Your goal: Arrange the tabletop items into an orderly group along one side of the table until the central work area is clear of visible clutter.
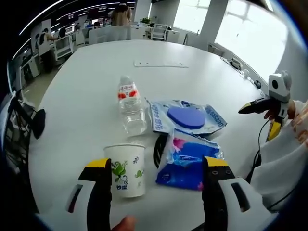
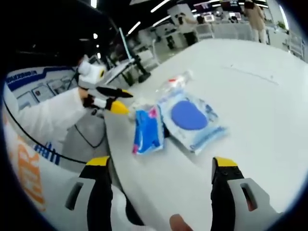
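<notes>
Standing upright near the close edge of the white surface (image 1: pixel 86 96) is a paper cup (image 1: pixel 126 169) printed with green leaf shapes; its mouth faces up and its inside cannot be made out. It sits just inside the left jaw of the left hand-held gripper (image 1: pixel 157 185), whose yellow-tipped jaws are spread wide with nothing between them but the cup at one side and a blue packet (image 1: pixel 187 161) at the other.

A clear plastic bottle (image 1: pixel 130 106) with a red and white label lies on its side just beyond the cup, cap end pointing away; it looks empty or nearly so. Beside it lies a flat clear pouch (image 1: pixel 211 118) with blue print, holding a round blue pad (image 1: pixel 186 117). The blue packet with a pink patch rests against the pouch's near edge, and a dark curved thing (image 1: pixel 159 148) peeks from under the packet's side; what it is cannot be told.

In the right gripper view the same packet, pouch and bottle lie clustered by the surface's edge. The right hand-held gripper (image 2: pixel 160 185) is also spread wide, holding nothing. The left hand-held gripper appears there at the left, above a white sleeve (image 2: pixel 43 118).

Far across the room stand desks and chairs (image 1: pixel 65 45).
</notes>
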